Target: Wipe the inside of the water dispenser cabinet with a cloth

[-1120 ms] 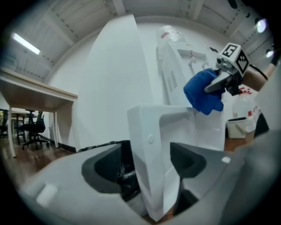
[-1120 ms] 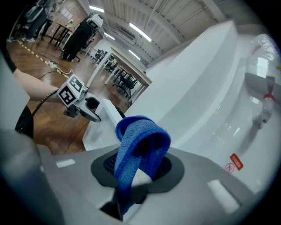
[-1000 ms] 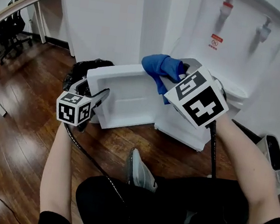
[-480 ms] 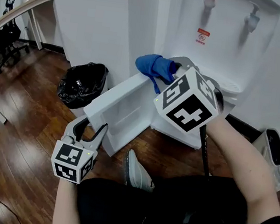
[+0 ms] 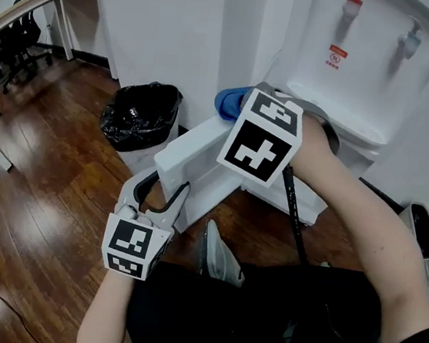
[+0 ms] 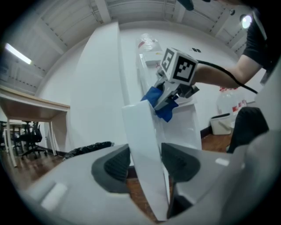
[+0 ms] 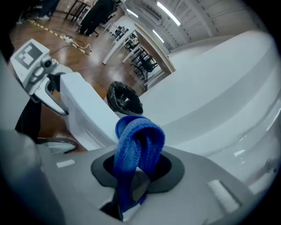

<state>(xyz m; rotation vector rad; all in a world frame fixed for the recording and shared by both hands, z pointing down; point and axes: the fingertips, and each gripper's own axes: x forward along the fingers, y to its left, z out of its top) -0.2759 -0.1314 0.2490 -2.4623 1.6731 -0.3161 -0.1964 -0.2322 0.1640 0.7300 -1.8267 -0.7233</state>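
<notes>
The white water dispenser (image 5: 368, 61) stands against the wall, its lower cabinet door (image 5: 201, 153) swung open toward me. My left gripper (image 5: 164, 189) has the door's free edge (image 6: 140, 145) between its pads. Its jaws have just been closing, and both pads now rest against the panel. A blue cloth (image 7: 138, 145) is folded into a loop and pinched in my right gripper (image 7: 134, 176). In the head view its marker cube (image 5: 261, 138) hides the jaws. The cloth (image 5: 229, 103) shows just above the door's top, by the cabinet opening. The cabinet's inside is hidden.
A bin lined with a black bag (image 5: 140, 115) stands left of the dispenser on the wooden floor. My shoe (image 5: 219, 257) is just below the door. A white container (image 5: 417, 230) sits at the right, and a desk (image 5: 33, 5) with chairs at the far left.
The left gripper has shifted from the door's far left end to its near edge, and its jaws have closed on it. The right gripper has rolled and dipped with the cloth.
</notes>
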